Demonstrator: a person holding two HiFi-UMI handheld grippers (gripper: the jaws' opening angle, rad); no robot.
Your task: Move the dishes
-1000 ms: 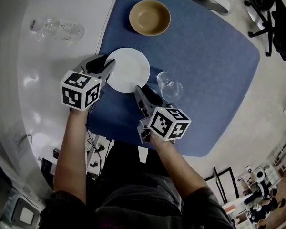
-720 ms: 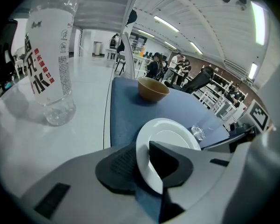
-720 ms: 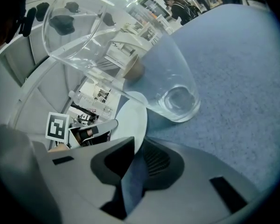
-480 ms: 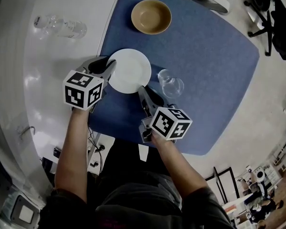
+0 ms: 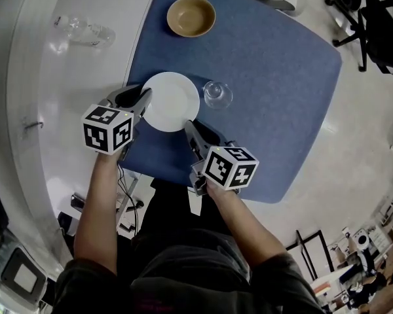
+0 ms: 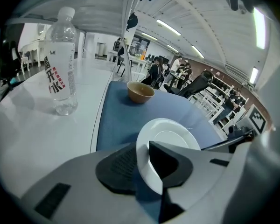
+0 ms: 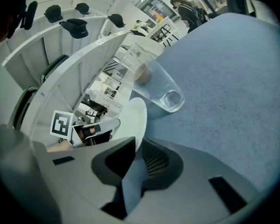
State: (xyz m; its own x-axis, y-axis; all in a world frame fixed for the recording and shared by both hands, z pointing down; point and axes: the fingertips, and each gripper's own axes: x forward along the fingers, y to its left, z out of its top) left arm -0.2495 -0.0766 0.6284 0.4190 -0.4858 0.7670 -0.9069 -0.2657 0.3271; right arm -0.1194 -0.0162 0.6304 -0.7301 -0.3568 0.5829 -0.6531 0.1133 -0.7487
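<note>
A white plate (image 5: pixel 171 101) is over the near left part of the blue mat (image 5: pixel 275 77). My left gripper (image 5: pixel 144 97) is shut on the plate's left rim, and the plate (image 6: pixel 171 139) stands between its jaws in the left gripper view. My right gripper (image 5: pixel 189 125) is shut on the near right rim, where the plate's edge (image 7: pixel 136 118) runs between its jaws. A clear glass (image 5: pixel 217 94) stands just right of the plate. A tan bowl (image 5: pixel 191 16) sits at the mat's far side. I cannot tell whether the plate touches the mat.
A clear water bottle (image 5: pixel 85 29) stands on the white table (image 5: pixel 65 110) left of the mat, upright in the left gripper view (image 6: pixel 60 73). The mat's near edge lies just behind my grippers. Office chairs (image 5: pixel 373 18) are on the floor at the far right.
Both grippers keep hold of the plate. The plate now sits level with the glass instead of beyond it, so it has come toward me. The head camera has shifted.
</note>
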